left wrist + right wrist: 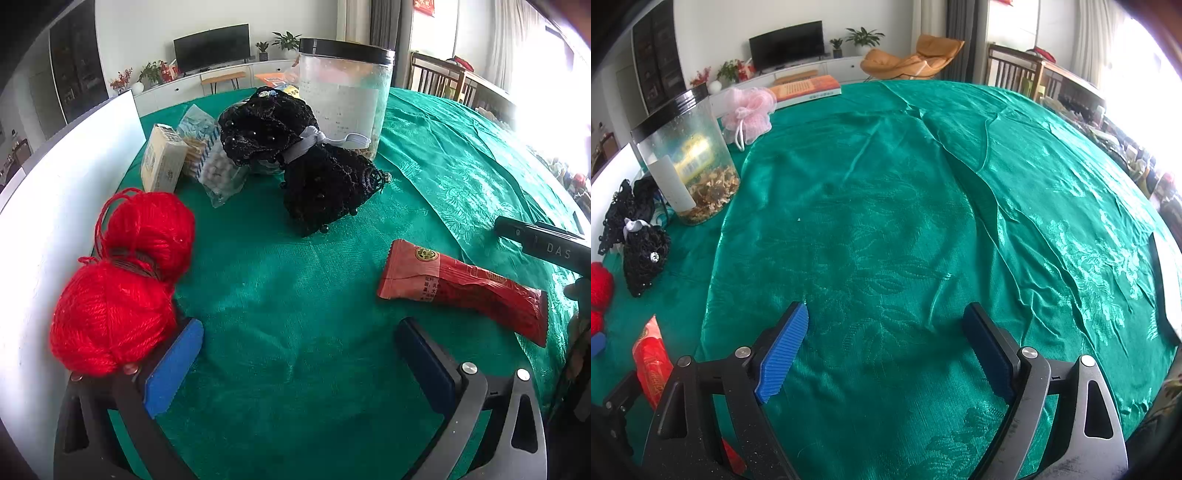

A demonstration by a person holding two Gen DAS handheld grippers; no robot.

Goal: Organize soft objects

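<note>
Blocking part of the red yarn (122,280), both hand-held grippers (299,365) (886,347) gape empty.

The green patterned tablecloth (886,221) lies bare and wide ahead of the right gripper (886,347), whose blue-padded jaws stand apart over empty cloth; only creases cross that stretch.

Obstacles crowd the left side. The 2 red yarn balls (122,273) sit against the white board (55,184), the nearer one touching the left gripper's (299,365) left finger. Beyond them stand a cream carton (162,158) and a clear bag of white pellets (221,173), then the black beaded lace bundle (295,158) leaning against the clear black-lidded plastic jar (343,96).

A red snack wrapper (461,288) lies to the right of the left gripper. Between yarn, lace and wrapper, open cloth remains. A pink mesh pouf (750,110) and an orange book (805,88) sit at the far edge.
</note>
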